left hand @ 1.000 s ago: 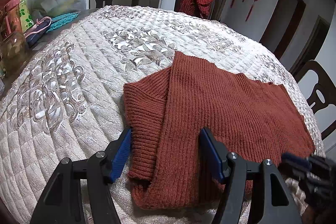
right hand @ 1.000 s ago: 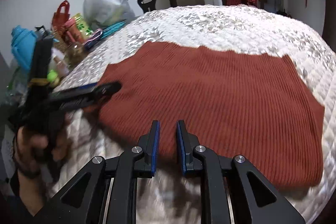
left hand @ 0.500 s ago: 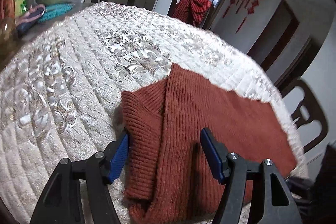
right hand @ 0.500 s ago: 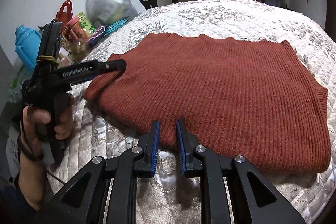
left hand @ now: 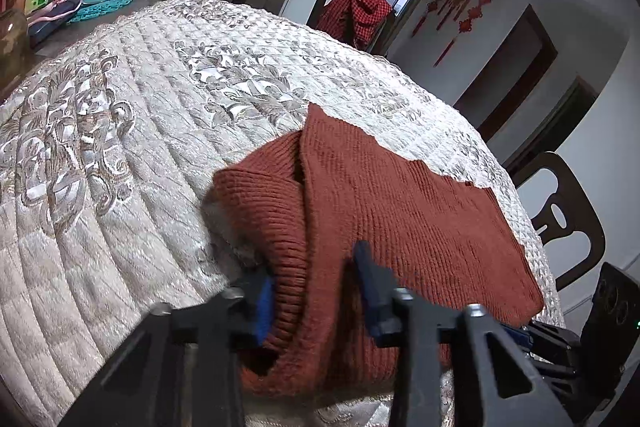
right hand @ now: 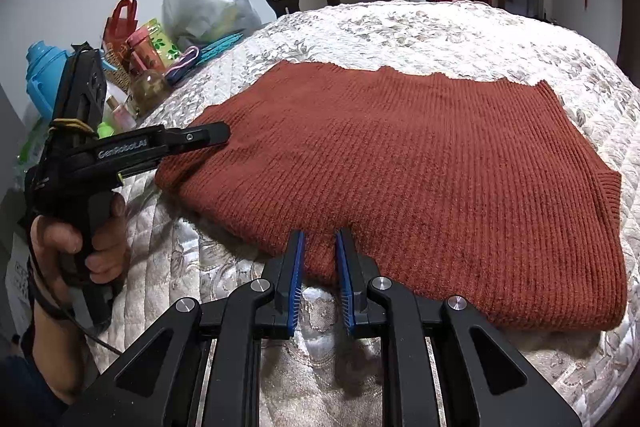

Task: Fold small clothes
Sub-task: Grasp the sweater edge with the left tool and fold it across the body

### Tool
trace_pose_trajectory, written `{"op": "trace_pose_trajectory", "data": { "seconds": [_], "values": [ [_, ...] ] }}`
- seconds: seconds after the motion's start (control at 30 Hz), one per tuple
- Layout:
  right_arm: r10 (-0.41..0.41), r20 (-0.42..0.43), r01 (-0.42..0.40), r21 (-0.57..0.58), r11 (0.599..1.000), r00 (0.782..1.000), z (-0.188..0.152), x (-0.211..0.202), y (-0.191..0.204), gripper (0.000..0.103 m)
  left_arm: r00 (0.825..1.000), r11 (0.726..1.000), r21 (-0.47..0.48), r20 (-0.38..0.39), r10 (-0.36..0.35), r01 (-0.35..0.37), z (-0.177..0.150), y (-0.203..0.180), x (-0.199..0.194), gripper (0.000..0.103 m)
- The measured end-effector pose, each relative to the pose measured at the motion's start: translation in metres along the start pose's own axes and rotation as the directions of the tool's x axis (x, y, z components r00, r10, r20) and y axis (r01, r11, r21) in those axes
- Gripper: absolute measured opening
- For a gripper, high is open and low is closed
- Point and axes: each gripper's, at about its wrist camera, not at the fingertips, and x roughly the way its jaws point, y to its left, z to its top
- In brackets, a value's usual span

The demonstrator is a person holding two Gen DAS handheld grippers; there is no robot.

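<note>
Clearly the left hand-held gripper (left hand: pixel 312 291), jaws closing on the sweater (right hand: pixel 400 163) corner, may catch one layer only (right hand-held gripper (right hand: pixel 319 267) pinches the hem), so the fold skews.

Left gripper (left hand: pixel 316 291) jaws closing around sweater (left hand: pixel 384 211)

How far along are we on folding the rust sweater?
Done: one sleeve lies folded over the rust sweater. In hand: left tongs closing around its bunched near edge; right tongs pinch the same hem. Left: the sweater is otherwise spread on the quilted cover; the body fold remains.
</note>
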Motion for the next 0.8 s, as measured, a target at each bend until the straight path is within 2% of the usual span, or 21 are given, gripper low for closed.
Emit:
{"op": "trace_pose_trajectory", "data": {
  "seconds": [0.13,0.27,0.5,0.67,0.8],
  "values": [
    [0.019,0.005,-0.019,0.015,1.000,1.000,0.000,-0.001,-0.002,0.017,0.999,0.999,-0.007,0.006,-0.033,0.033,0.003,0.000,-0.004,0.021],
    [0.057,0.033,-0.058,0.046,0.997,0.998,-0.005,-0.014,-0.013,0.017,0.994,0.995,-0.017,0.024,-0.102,0.103,0.009,-0.011,-0.017,0.019],
    [-0.017,0.119,-0.004,0.170,0.985,0.993,-0.024,-0.061,-0.062,0.017,0.975,0.973,0.085,0.041,-0.217,0.212,0.026,-0.083,-0.029,0.019],
    [-0.078,0.180,0.027,0.266,0.963,0.981,-0.036,-0.090,-0.097,0.017,0.964,0.953,0.142,-0.046,-0.262,0.266,0.022,-0.140,0.008,0.019],
    [-0.095,0.203,0.028,0.311,0.950,0.975,-0.041,-0.100,-0.112,0.017,0.949,0.948,0.146,-0.183,-0.255,0.283,0.000,-0.166,0.062,0.020]
  ]
}}
